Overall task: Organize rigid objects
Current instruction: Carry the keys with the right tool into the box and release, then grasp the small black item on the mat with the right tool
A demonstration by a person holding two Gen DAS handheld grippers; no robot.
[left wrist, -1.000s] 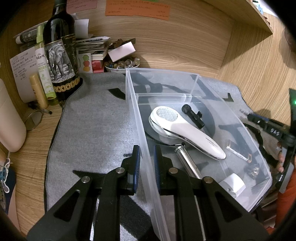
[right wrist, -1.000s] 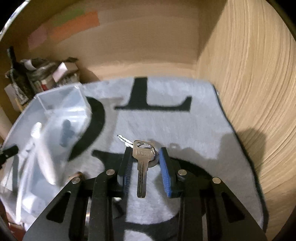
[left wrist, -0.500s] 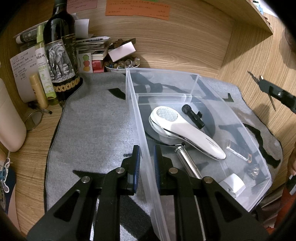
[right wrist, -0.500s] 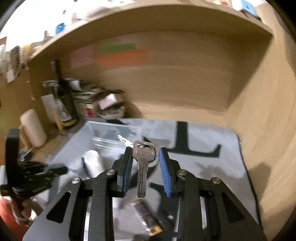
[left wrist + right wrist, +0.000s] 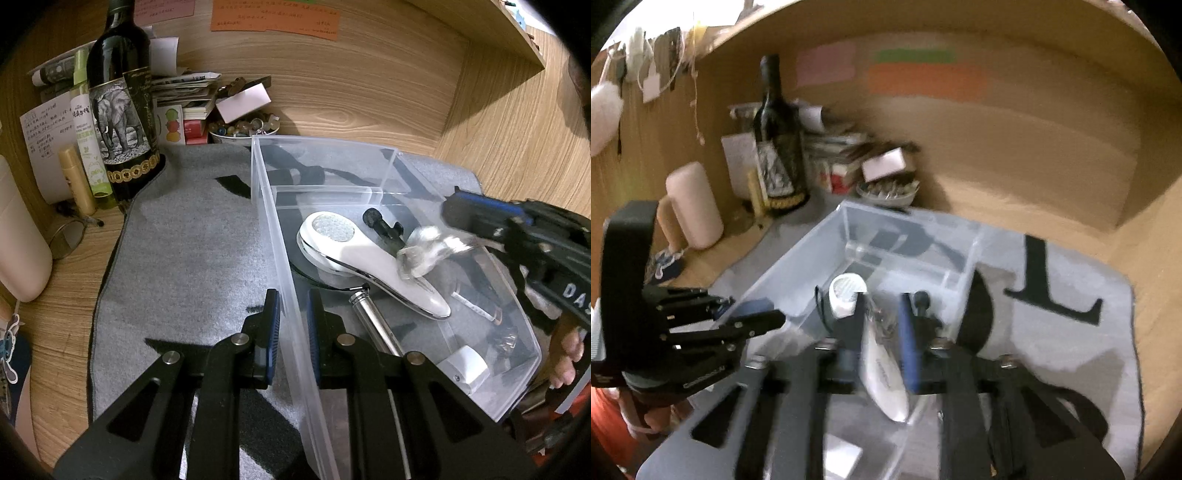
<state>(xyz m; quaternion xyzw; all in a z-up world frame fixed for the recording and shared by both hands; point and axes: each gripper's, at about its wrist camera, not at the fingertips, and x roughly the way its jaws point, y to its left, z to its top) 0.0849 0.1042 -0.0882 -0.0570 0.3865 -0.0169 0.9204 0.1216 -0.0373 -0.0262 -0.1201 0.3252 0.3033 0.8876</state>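
Both hand-held grippers: left [image 5: 293,317] clamps bin wall [image 5: 284,280].

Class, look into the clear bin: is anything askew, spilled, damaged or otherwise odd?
Nothing looks spilled or broken. In the clear bin, the white handheld device lies slantwise, parallel to no wall. A blurred bunch of keys is in mid-air just above it.

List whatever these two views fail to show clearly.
- Keys by the right gripper: motion-blurred in the left wrist view; held or dropped, unclear.
- Right wrist view: wholly smeared; bin contents indistinct.
- Small clear item in the bin corner: too small.
- Metal tube: lower end hidden behind the left gripper.
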